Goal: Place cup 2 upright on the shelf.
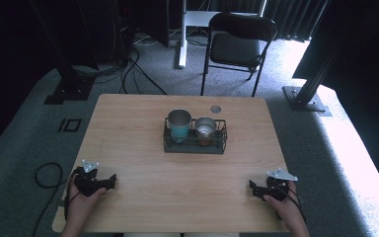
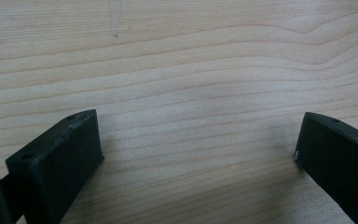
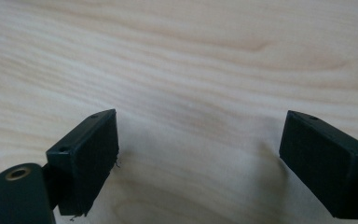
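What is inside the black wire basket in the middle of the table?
The black wire basket holds two cups side by side: a teal cup at left and a silver cup at right. Something brownish shows below the silver cup; its identity is unclear.

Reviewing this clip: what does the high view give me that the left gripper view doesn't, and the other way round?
High view alone: a black wire basket at mid-table holding a teal cup and a metal cup, side by side; the right gripper in a hand near the table's front right corner; a folding chair on the carpet beyond.

Left gripper view alone: the wood grain close up, with nothing between the two black jaws, which stand wide apart.

Shared: the wooden table and the left gripper, low over bare wood.
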Tool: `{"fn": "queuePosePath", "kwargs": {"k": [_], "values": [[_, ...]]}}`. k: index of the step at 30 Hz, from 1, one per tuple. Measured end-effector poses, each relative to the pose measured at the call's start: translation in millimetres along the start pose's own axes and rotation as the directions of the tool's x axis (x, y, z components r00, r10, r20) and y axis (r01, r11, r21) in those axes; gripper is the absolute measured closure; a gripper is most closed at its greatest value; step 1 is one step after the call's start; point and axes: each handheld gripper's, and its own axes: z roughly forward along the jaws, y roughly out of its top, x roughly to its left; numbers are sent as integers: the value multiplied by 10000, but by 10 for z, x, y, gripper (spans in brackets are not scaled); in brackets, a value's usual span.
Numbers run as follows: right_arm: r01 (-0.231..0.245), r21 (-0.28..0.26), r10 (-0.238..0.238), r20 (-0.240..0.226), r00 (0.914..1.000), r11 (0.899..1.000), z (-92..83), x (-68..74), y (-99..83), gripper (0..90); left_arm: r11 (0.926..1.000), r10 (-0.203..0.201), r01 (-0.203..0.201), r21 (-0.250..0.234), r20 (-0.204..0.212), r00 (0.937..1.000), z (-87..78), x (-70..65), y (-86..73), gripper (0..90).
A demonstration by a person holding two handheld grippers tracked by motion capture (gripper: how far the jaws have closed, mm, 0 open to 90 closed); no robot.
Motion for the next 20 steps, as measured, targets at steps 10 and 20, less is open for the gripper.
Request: {"fn": "queuePosePath", "kwargs": {"k": [10,20], "values": [[-82,144,82,26,10000,9999,10,-14,-1,114,10000,1,-1,0,0,10000,0,0,0,11],[-86,147,86,26,10000,9999,10,-15,-1,113,10000,-2,2,-4,3,10000,0,0,0,11]]}}
